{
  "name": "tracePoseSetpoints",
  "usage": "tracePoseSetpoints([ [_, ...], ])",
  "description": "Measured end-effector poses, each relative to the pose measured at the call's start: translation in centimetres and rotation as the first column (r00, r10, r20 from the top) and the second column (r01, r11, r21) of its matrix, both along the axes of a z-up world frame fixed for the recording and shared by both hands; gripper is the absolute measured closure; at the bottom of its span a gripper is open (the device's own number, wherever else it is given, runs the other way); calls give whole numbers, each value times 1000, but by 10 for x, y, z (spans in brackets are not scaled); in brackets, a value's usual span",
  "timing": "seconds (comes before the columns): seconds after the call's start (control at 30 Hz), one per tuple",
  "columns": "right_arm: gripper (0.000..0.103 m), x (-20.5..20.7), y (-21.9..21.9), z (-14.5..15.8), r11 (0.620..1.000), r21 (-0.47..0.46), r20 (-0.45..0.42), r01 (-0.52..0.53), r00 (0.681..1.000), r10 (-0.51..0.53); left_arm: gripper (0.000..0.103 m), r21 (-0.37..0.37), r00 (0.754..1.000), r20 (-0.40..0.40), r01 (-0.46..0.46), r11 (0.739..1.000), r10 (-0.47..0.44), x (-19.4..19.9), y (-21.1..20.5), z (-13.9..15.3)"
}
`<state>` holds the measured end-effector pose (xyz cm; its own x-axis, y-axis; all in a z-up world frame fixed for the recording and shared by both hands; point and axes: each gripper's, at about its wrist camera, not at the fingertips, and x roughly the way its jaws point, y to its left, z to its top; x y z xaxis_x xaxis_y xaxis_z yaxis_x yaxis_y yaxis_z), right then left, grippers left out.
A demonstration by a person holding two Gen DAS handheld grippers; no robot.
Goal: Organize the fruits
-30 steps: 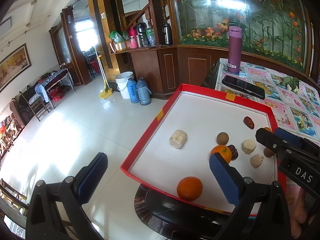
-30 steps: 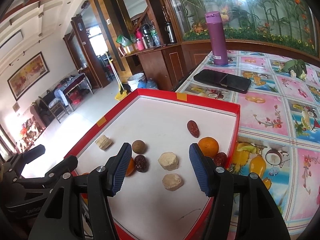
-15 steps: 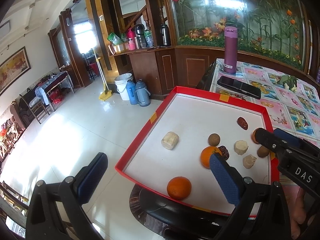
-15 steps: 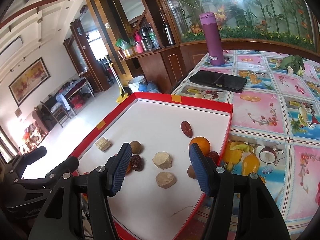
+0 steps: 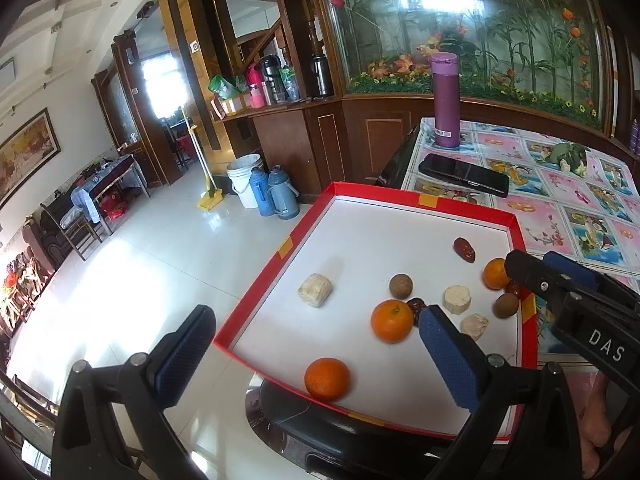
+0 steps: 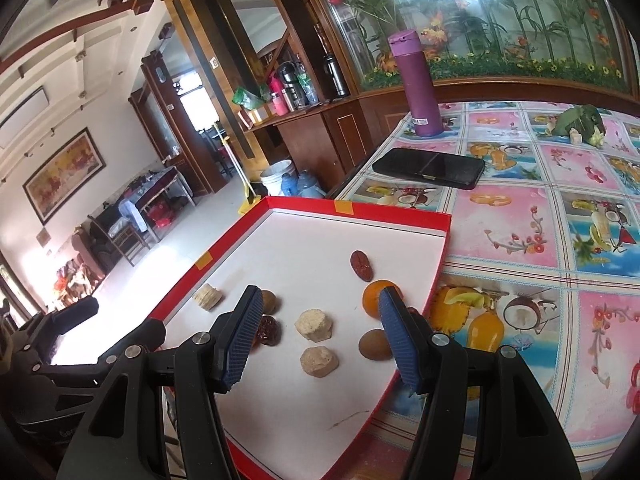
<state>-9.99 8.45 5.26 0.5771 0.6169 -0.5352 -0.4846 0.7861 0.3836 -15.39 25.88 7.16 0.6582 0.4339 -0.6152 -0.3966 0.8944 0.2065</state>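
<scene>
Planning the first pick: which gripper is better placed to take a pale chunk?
Right. The right gripper frames the two pale chunks, fingers open; the left gripper hangs over the tray's floor-side edge.

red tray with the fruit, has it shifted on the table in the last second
Cannot tell. The red cardboard tray sits lower in the right wrist view, but so do the black phone and purple flask, so the camera moved.

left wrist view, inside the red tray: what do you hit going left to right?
Pale chunk → front orange → middle orange → pale round chunk → dark red date → brown round fruit. The rest overlap too much in the order to place.
</scene>
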Motion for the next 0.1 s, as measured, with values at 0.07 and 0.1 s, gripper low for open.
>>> tracePoseSetpoints([
  [0.07,44,2,-13,1,1000,11,-2,21,1000,-21,0,2,1000,-2,21,1000,-21,4,-11,2],
  [0.1,44,5,-23,1,999,12,-3,40,999,-40,0,4,999,-5,36,999,-36,6,-18,3],
])
